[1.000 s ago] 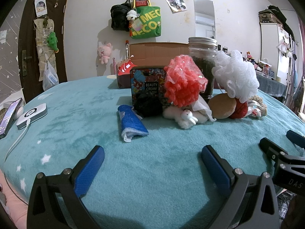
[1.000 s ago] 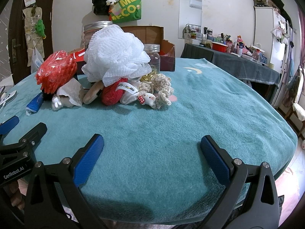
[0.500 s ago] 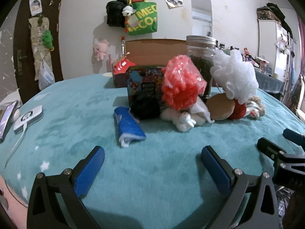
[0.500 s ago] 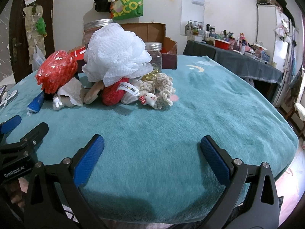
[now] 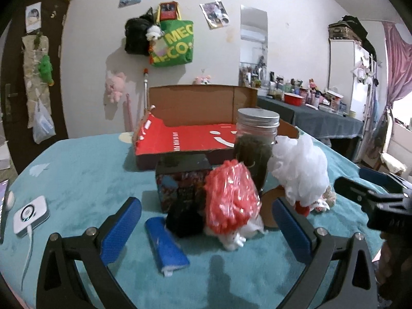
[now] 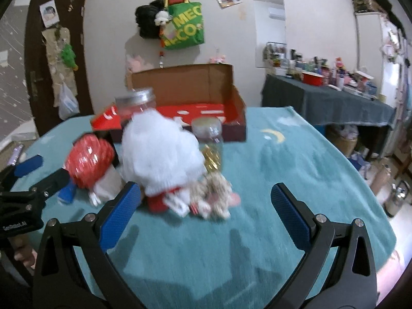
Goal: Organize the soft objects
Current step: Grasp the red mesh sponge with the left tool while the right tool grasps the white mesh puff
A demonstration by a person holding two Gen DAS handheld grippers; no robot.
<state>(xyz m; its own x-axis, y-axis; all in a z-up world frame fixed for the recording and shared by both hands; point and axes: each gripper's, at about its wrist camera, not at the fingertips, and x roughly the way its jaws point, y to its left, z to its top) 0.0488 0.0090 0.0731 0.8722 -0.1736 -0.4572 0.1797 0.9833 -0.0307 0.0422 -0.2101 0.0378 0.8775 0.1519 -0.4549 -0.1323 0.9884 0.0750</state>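
Red mesh puff [image 5: 231,195], between the wide, empty left tongs [image 5: 206,221], looks light and squashy; pinch its middle. Right tongs [image 6: 206,206] gape too.

Counted on the blanket [image 5: 77,175]: two mesh puffs, one red [image 5: 230,200], one white [image 5: 300,170]; two jars, large [image 5: 257,139] and small [image 6: 208,139]; one carton [image 5: 195,128]; one blue roll [image 5: 164,249]; one printed box [image 5: 180,182].

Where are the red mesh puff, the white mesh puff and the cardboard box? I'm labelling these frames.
red mesh puff [image 5: 230,197]: left wrist view, middle of its front.
white mesh puff [image 6: 159,154]: right wrist view, centre of the ball.
cardboard box [image 5: 190,103]: left wrist view, inside of raised lid.
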